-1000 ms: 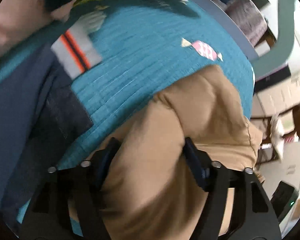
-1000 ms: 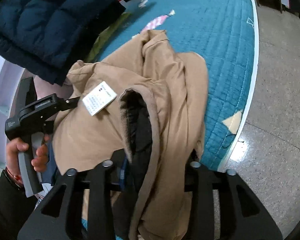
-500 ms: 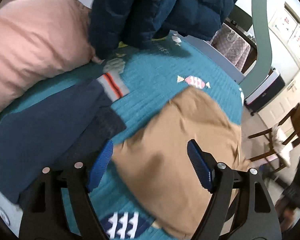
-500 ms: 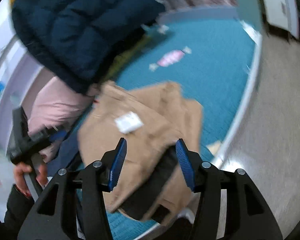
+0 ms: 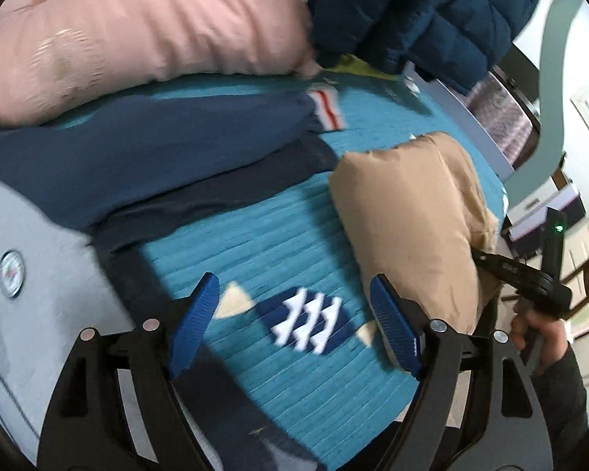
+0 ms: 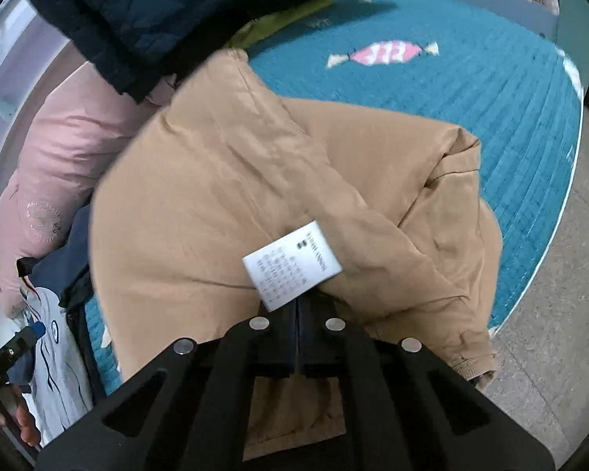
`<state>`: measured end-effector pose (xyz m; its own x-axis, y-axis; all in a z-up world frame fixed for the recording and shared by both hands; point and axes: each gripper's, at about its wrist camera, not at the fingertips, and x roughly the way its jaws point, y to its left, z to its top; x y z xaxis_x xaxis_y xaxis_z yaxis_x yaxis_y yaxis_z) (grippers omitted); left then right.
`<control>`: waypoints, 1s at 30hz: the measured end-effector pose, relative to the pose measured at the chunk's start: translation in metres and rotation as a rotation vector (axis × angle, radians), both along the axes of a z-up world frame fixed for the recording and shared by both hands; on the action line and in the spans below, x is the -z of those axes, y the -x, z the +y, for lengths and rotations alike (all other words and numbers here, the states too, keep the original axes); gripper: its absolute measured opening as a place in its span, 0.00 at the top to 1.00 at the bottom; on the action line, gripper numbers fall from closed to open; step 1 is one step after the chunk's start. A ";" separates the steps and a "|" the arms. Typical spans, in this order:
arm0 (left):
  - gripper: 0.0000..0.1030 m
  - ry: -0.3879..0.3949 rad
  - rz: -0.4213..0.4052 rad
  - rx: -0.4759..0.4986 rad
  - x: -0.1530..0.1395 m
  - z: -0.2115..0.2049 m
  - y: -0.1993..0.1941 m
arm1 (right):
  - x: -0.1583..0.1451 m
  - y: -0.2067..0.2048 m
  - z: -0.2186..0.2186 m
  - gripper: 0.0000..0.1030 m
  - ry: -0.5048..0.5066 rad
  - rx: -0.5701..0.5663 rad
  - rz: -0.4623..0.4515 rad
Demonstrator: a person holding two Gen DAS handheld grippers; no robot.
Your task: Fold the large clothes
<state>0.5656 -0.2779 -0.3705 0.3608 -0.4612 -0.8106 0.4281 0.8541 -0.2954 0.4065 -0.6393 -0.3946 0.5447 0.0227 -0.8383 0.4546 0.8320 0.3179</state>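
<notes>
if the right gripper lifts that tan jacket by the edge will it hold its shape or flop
Probably flop: the tan jacket lies in soft creases and bulges, so unheld parts would likely sag. It looks puffy, so probably light for its bulk. The right gripper, jaws shut on one edge by the white label, may let folds slide open.

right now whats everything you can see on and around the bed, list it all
tan jacket: 1, tan, bunched on the quilt near the bed's edge
care label: 1, white, on the tan jacket, just above the right tongs
quilt: 1, teal with patches, covering the bed
pillow: 1, pink, at the far side of the bed
puffer jacket: 1, dark navy, beyond the pillow
blue garment: 1, dark blue, flat on the quilt below the pillow
grey garment: 1, light grey with a round badge, near edge
floor: grey speckled, beside the bed
left tongs: open, blue pads, over bare quilt
right tongs: shut on the tan jacket
</notes>
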 end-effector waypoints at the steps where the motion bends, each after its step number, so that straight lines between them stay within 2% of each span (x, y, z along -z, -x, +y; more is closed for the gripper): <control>1: 0.22 0.004 -0.004 -0.017 -0.002 0.007 0.003 | -0.004 0.000 0.005 0.94 0.018 -0.001 -0.004; 5: 0.20 0.015 -0.027 -0.062 -0.016 0.030 0.019 | -0.033 0.009 0.031 0.94 0.046 -0.024 -0.060; 9: 0.15 0.016 -0.062 -0.099 -0.037 0.053 0.042 | -0.067 0.019 0.083 0.89 0.057 -0.112 -0.108; 13: 0.11 0.023 -0.129 -0.150 -0.068 0.082 0.073 | -0.099 0.025 0.147 0.77 0.070 -0.219 -0.155; 15: 0.11 0.002 -0.166 -0.172 -0.083 0.094 0.089 | -0.115 0.032 0.175 0.68 0.082 -0.263 -0.175; 18: 0.10 -0.025 -0.226 -0.208 -0.105 0.115 0.114 | -0.143 0.051 0.221 0.60 0.113 -0.327 -0.205; 22: 0.09 -0.035 -0.266 -0.241 -0.126 0.140 0.148 | -0.170 0.081 0.263 0.43 0.154 -0.364 -0.221; 26: 0.08 -0.046 -0.320 -0.271 -0.147 0.162 0.193 | -0.193 0.119 0.293 0.31 0.198 -0.378 -0.251; 30: 0.05 -0.059 -0.365 -0.270 -0.165 0.175 0.235 | -0.211 0.162 0.324 0.27 0.228 -0.385 -0.276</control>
